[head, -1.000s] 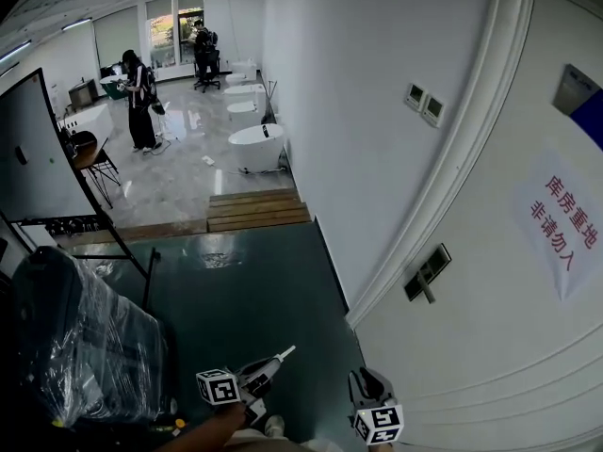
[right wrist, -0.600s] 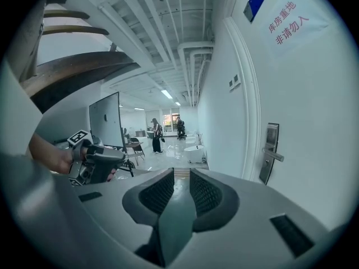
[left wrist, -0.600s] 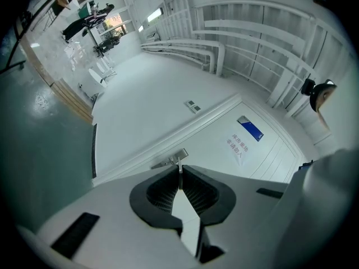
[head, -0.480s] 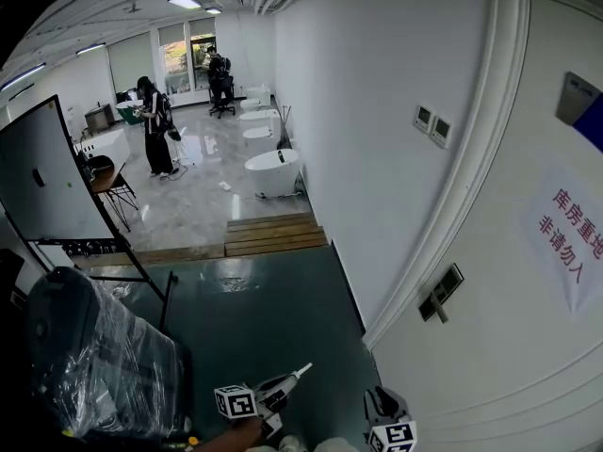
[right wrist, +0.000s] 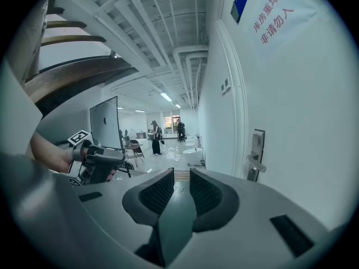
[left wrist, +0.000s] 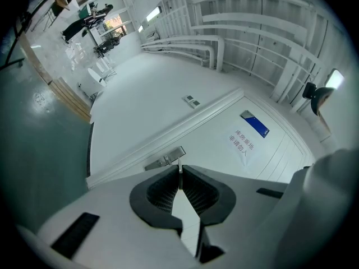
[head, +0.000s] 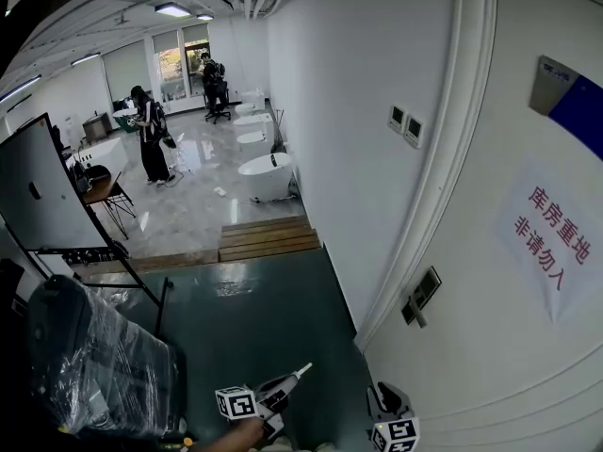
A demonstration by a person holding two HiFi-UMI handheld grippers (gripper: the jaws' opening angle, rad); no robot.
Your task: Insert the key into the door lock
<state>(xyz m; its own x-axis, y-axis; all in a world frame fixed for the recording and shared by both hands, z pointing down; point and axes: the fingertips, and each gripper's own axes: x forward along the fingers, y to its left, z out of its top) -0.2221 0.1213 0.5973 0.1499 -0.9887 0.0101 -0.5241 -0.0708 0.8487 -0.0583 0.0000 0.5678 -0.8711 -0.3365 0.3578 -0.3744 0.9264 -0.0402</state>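
The white door (head: pixel 509 347) fills the right of the head view, with its metal lock plate and lever handle (head: pixel 419 299) near the frame. My left gripper (head: pixel 294 377) is low in the middle, shut on a thin key (head: pixel 301 371) that points toward the door, well short of the lock. In the left gripper view the key blade (left wrist: pixel 179 170) sticks up between the closed jaws, just below the lock plate (left wrist: pixel 165 158). My right gripper (head: pixel 389 405) is at the bottom beside the door. Its jaws stand open and empty (right wrist: pixel 182 190), with the handle (right wrist: pixel 256 164) ahead on the right.
A plastic-wrapped bulky item (head: pixel 94 365) and a dark board on a stand (head: pixel 38 196) take up the left. Wooden steps (head: pixel 264 236) lead to a tiled room with bathtubs (head: pixel 266 175) and two people (head: pixel 149 135) far off. A paper sign (head: pixel 551 238) hangs on the door.
Both grippers have shifted a little across the green floor beside the door, and the head view has swung. The left jaws stay shut on the key; the right stay open.
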